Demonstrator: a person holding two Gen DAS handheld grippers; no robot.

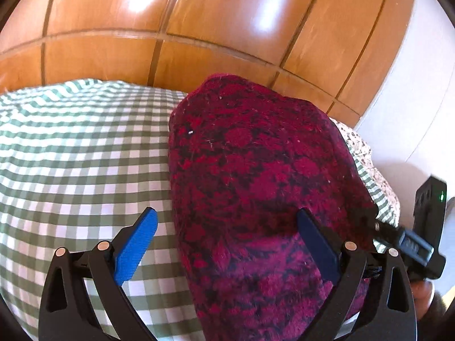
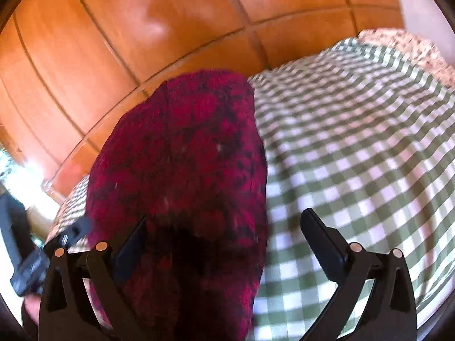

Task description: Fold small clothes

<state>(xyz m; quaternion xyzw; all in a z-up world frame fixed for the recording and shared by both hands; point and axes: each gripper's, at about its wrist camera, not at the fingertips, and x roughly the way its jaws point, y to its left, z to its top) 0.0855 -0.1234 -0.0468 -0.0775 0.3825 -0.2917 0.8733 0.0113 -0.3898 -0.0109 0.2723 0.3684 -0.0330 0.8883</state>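
Crimson fuzzy garment (image 1: 256, 176), mottled with black, lies on the green-and-white checked bedspread (image 1: 79, 147), its far end towards the glossy wooden wardrobe panels (image 1: 176, 11). We see our left tool (image 1: 227, 221) spread wide, its blue-padded finger over the checks, the other finger over the cloth, nothing gripped. Our right tool (image 2: 224, 224) is likewise wide, one finger over the garment, the other over the checks. Right view blurred. Floral fabric (image 1: 366, 153) shows at the bed's edge
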